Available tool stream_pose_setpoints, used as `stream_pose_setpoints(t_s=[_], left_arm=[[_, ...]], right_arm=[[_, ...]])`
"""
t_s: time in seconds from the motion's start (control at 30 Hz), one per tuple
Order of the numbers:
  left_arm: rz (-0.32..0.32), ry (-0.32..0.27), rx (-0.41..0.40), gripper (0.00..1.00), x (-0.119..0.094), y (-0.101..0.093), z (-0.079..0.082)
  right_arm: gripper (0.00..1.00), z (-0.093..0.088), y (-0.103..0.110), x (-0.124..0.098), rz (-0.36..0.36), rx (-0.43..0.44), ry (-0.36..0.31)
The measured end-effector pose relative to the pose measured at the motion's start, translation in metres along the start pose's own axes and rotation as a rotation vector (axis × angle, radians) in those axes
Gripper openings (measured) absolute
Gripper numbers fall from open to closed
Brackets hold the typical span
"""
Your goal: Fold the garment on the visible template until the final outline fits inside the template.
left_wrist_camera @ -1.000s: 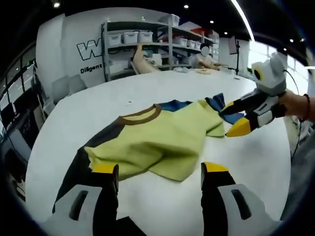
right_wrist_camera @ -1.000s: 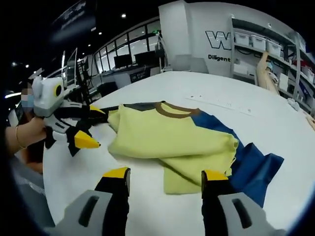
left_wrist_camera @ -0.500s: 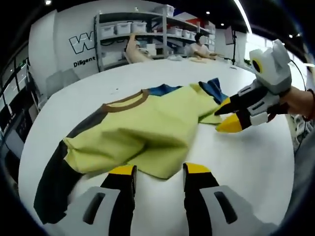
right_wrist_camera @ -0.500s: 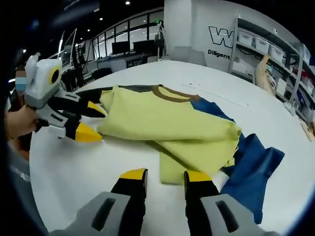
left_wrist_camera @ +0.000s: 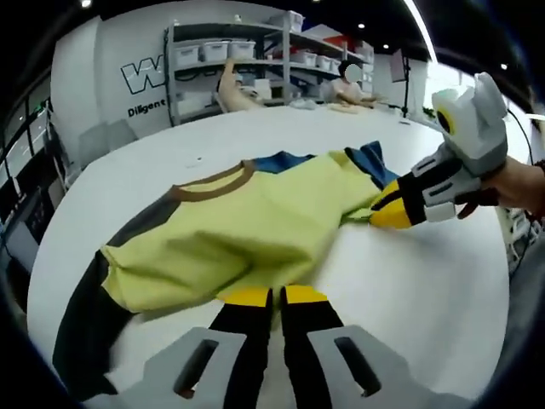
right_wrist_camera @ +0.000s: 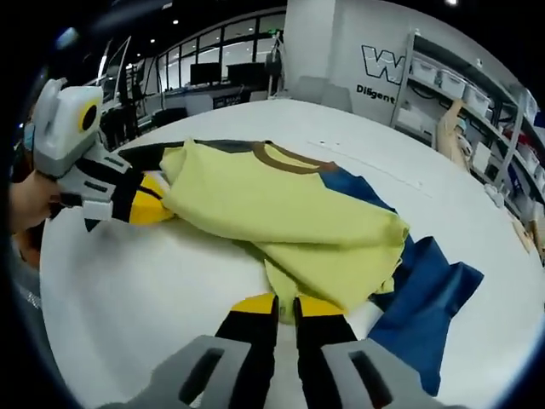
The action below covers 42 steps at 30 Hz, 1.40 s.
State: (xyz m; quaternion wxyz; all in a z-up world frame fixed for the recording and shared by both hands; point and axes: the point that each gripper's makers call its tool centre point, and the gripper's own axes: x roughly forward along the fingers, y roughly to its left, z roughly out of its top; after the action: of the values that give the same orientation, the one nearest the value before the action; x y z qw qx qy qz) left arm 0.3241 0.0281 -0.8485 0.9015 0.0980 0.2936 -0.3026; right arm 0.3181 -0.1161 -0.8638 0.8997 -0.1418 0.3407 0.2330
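A yellow-green shirt [left_wrist_camera: 247, 226] with a brown collar [left_wrist_camera: 213, 181], a dark sleeve [left_wrist_camera: 85, 315] and a blue sleeve [left_wrist_camera: 370, 162] lies partly folded on the white table [left_wrist_camera: 409, 281]. My left gripper [left_wrist_camera: 272, 296] is shut on the shirt's near hem. The right gripper [left_wrist_camera: 387, 213], held by a hand, pinches the shirt's edge beside the blue sleeve. In the right gripper view the shirt [right_wrist_camera: 289, 209] lies folded over itself, with the blue sleeve [right_wrist_camera: 426, 290] spread out on the right. My right gripper [right_wrist_camera: 285, 304] is shut on the yellow fold, and the left gripper [right_wrist_camera: 153, 209] grips the far end.
Shelves with white bins [left_wrist_camera: 230, 51] stand behind the table, and a person [left_wrist_camera: 345, 81] sits at a far bench. The table's rounded edge [right_wrist_camera: 51, 281] runs close on the left of the right gripper view. Bare tabletop [right_wrist_camera: 145, 290] lies between the two grippers.
Both grippers have gone from open to shut, each closing on an edge of the shirt. Both have moved in closer to the fabric.
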Motion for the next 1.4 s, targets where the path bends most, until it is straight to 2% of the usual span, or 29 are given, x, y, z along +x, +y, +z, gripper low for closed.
stream_pose_setpoints(t_s=[0.23,0.4,0.5,0.67,0.73,0.8,1.03,1.23,1.3,1.4], left_arm=[[-0.044,-0.02,-0.019,0.0,-0.016,-0.005,0.014],[-0.061,-0.022,-0.03,0.0,-0.028,-0.01,0.016],[-0.066,-0.009,-0.017,0.0,-0.033,-0.012,0.015],[-0.067,-0.002,-0.031,0.0,-0.049,-0.014,0.017],[-0.068,0.035,-0.043,0.0,-0.057,-0.017,0.013],[-0.07,0.032,-0.04,0.0,-0.061,-0.019,0.013],[-0.096,0.019,-0.019,0.0,-0.083,-0.026,0.021],[-0.106,0.001,-0.01,0.0,-0.096,-0.028,0.031],[-0.11,0.006,0.021,0.0,-0.102,-0.03,0.034],[-0.138,0.007,0.015,0.0,-0.108,-0.037,0.04]], right_arm=[[0.0,-0.003,0.002,-0.015,0.032,0.004,0.013],[0.0,-0.002,0.004,-0.032,0.045,0.01,0.006],[0.0,-0.002,0.007,-0.043,0.063,0.047,0.006],[0.0,-0.003,0.014,-0.063,0.095,0.046,-0.001],[0.0,-0.005,0.016,-0.074,0.108,0.046,-0.002],[0.0,-0.004,0.018,-0.079,0.119,0.053,-0.005],[0.0,0.0,0.026,-0.107,0.143,0.048,-0.038],[0.0,0.005,0.032,-0.116,0.157,0.048,-0.065],[0.0,0.008,0.032,-0.121,0.151,0.053,-0.08],[0.0,0.01,0.032,-0.126,0.148,0.054,-0.09]])
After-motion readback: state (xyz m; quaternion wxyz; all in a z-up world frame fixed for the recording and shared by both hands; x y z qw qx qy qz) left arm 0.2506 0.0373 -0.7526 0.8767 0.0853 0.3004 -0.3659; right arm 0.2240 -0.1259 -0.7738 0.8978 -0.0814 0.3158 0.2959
